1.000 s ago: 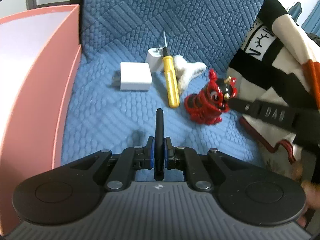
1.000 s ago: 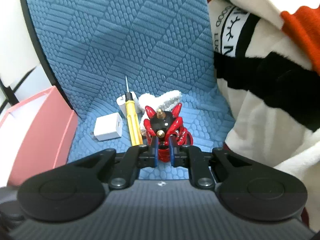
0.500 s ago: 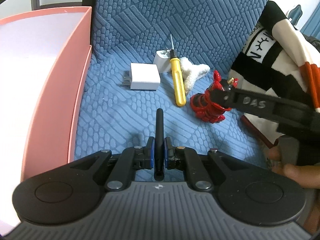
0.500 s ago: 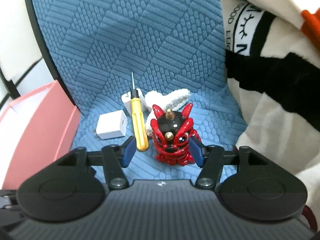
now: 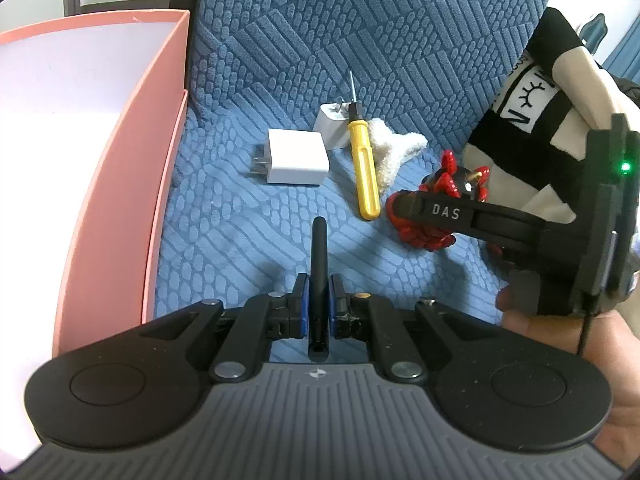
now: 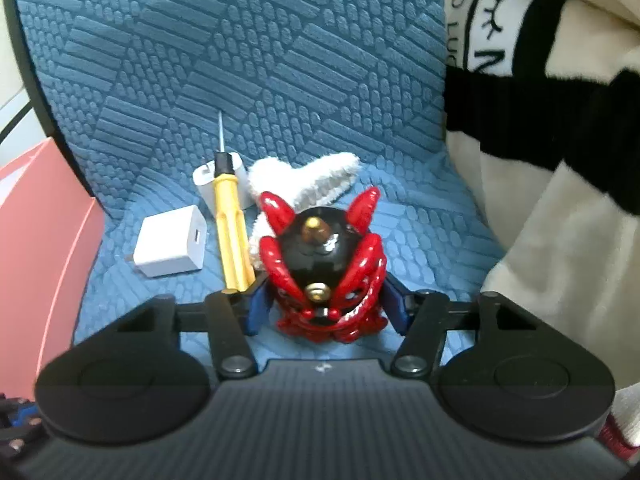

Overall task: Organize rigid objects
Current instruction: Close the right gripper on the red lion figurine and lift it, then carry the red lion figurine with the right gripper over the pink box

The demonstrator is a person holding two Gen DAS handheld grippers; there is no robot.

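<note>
Red lion figurine [image 6: 322,268] sits on the blue cushion [image 6: 280,60] between the right gripper's [image 6: 324,304] open jaws; close squarely on its sides (glossy, may slip); left gripper [image 5: 318,308] clamps a black stick [image 5: 319,264]

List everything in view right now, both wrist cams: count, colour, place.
lion figurine: 1, red and black, on the blue cushion, between the open right fingers
screwdriver: 1, yellow handle, left of the figurine, tip toward the backrest
chargers: 2, white; the big one left of the screwdriver, the small one behind it
cloth: 1, white, behind the figurine, beside the screwdriver
black rod: 1, clamped in the left gripper
box: 1, pink, left edge of the seat
cushion: 1, blue, textured, under all items
blanket: 1, cream and black with some orange, right side
left gripper: shut on the rod
right gripper: open around the figurine
hand: 1, holding the right gripper
</note>
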